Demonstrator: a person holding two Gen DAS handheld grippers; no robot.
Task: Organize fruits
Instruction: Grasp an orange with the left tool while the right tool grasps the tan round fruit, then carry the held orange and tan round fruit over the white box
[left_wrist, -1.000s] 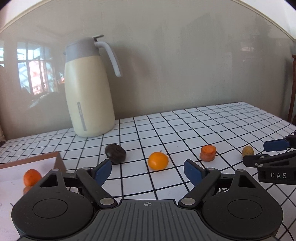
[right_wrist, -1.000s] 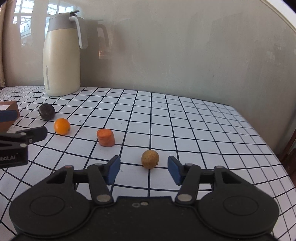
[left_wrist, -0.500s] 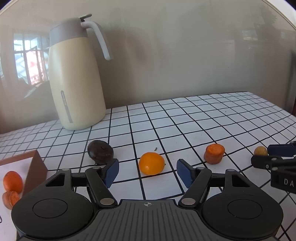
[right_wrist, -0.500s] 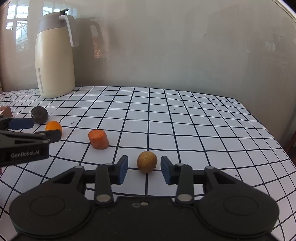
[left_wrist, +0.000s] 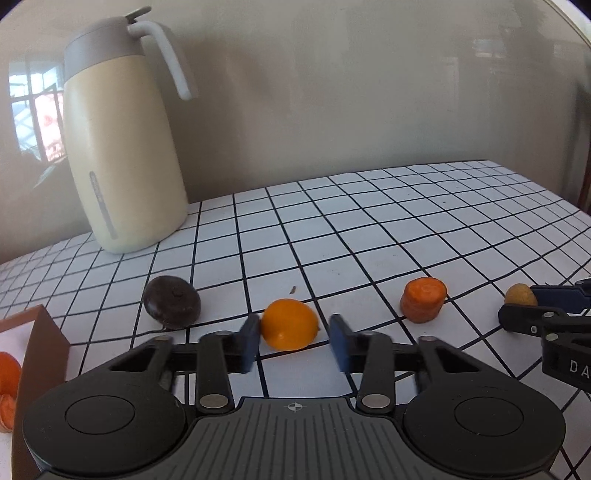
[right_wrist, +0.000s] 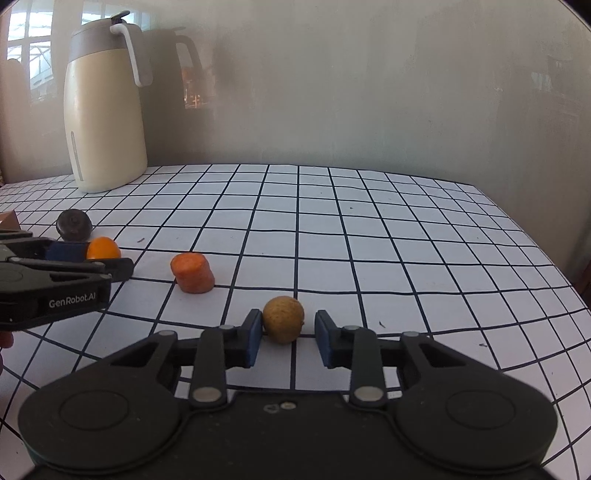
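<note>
Left tongs (left_wrist: 293, 341): blue pads apart, straddling the round orange citrus fruit (left_wrist: 290, 324); the left pad touches it, the right pad stands clear. Right tongs (right_wrist: 288, 338): pads apart around the small tan round fruit (right_wrist: 283, 319), the left pad at its skin. Both fruits rest on the white grid-patterned bench (right_wrist: 369, 240), near its front edge. A cut orange carrot chunk (right_wrist: 192, 272) lies between them.

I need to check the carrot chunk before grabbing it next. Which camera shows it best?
The right wrist view: the carrot chunk lies unobstructed ahead-left of the right gripper, its cut top and side clear. The left wrist view also shows it whole, right of the orange fruit, but nearer the distorted edge.
</note>
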